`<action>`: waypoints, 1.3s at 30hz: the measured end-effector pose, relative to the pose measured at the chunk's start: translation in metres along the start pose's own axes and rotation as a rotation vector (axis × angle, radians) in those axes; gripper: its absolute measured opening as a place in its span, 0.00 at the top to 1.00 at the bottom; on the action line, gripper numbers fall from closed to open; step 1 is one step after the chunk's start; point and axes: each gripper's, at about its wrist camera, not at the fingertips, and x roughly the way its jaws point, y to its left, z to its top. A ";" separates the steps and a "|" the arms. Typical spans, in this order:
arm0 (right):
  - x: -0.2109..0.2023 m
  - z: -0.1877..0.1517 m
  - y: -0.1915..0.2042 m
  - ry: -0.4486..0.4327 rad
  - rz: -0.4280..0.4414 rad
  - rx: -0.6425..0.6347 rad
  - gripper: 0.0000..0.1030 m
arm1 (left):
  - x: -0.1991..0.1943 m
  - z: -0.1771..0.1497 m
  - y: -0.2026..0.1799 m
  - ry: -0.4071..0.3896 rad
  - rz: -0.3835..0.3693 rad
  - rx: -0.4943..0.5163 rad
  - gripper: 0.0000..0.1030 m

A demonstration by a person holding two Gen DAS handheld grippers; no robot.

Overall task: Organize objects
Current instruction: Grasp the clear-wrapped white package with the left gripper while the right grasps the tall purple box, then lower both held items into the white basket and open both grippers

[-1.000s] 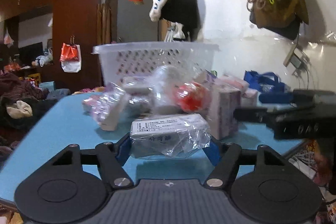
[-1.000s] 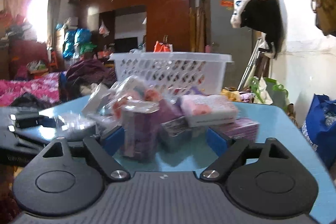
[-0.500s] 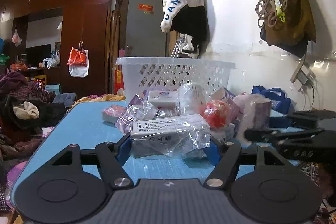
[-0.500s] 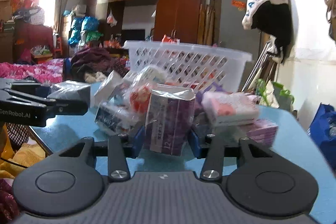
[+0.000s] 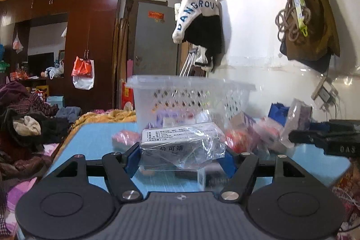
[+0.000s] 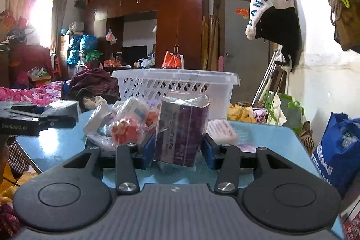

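Note:
My left gripper (image 5: 180, 155) is shut on a white box in clear plastic wrap (image 5: 181, 141) and holds it above the blue table (image 5: 94, 138). My right gripper (image 6: 178, 150) is shut on a purple box in clear wrap (image 6: 182, 127), held upright above the table (image 6: 270, 141). A white lattice basket (image 5: 191, 98) stands at the table's far end; it also shows in the right wrist view (image 6: 175, 84). A pile of wrapped packets (image 6: 126, 125) lies in front of the basket. The right gripper with its purple box (image 5: 297, 120) shows at the right of the left wrist view.
A bed with heaped clothes (image 5: 24, 125) lies left of the table. A blue bag (image 6: 337, 147) stands on the right, beside the white wall. A pink-and-white packet (image 6: 221, 131) lies on the table behind my right gripper. The left gripper shows at the left of the right wrist view (image 6: 38, 120).
My right gripper closed on the purple box and lifted it off the pile. Both grippers rose and drew back from the pile, each keeping its box.

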 end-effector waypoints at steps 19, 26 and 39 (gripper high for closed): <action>0.119 0.122 -0.029 0.034 -0.029 -0.067 0.53 | 0.114 0.155 0.027 0.058 0.035 -0.035 0.29; 0.175 0.109 -0.042 0.178 -0.039 -0.019 0.53 | 0.183 0.143 0.033 0.215 -0.011 -0.089 0.29; 0.088 0.081 -0.034 0.044 -0.031 -0.002 0.00 | 0.147 0.121 0.025 0.154 0.049 -0.041 0.04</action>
